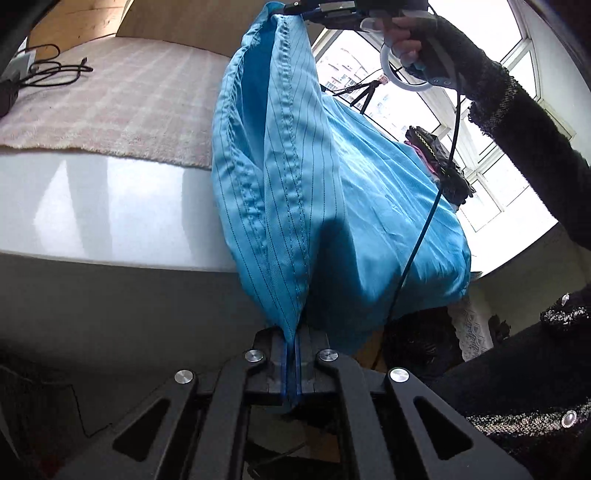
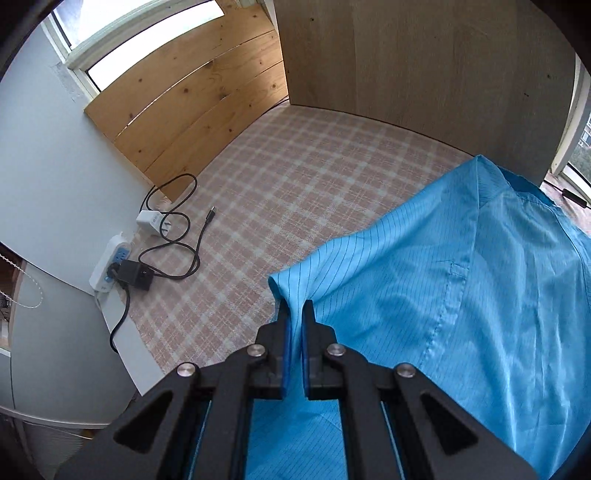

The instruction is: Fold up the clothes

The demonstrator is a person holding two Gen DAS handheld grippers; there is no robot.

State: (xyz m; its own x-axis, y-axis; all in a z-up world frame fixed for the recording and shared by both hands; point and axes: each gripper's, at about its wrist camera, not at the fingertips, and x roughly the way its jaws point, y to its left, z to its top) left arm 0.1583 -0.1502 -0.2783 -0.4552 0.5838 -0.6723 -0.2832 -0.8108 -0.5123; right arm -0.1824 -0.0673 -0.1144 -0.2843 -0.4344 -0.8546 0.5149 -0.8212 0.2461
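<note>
**Both grippers are pinching the blue garment and holding it in the air**

The left gripper (image 1: 291,354) is closed on an edge of the blue garment (image 1: 332,206); the cloth is coming out between its pads and rising toward 12 o'clock. The right gripper (image 2: 295,328) is also closed on a thin fold of the same garment (image 2: 461,295), with only the cloth filling the narrow gap between its pads. In the left wrist view the right gripper (image 1: 295,10) is at 12 o'clock, with the person's hand (image 1: 410,40) behind it, so the stitched edge is running stretched between the two grips. I think the garment is being held this way so that it is hanging open and can be laid flat for a first fold.

Beyond the jaws, the checked blanket (image 2: 295,206) is lying on the bed, mostly free. At 9 o'clock in the right wrist view a power strip (image 2: 109,266), a white charger (image 2: 149,221) and a loose black cable (image 2: 177,236) are lying near the blanket's edge; they could be in the way if the cloth is spread toward that side. A wooden board (image 2: 424,62) is standing at 12 o'clock. In the left wrist view a pile of dark clothes (image 1: 439,162) is waiting at 2 o'clock, behind the garment.
</note>
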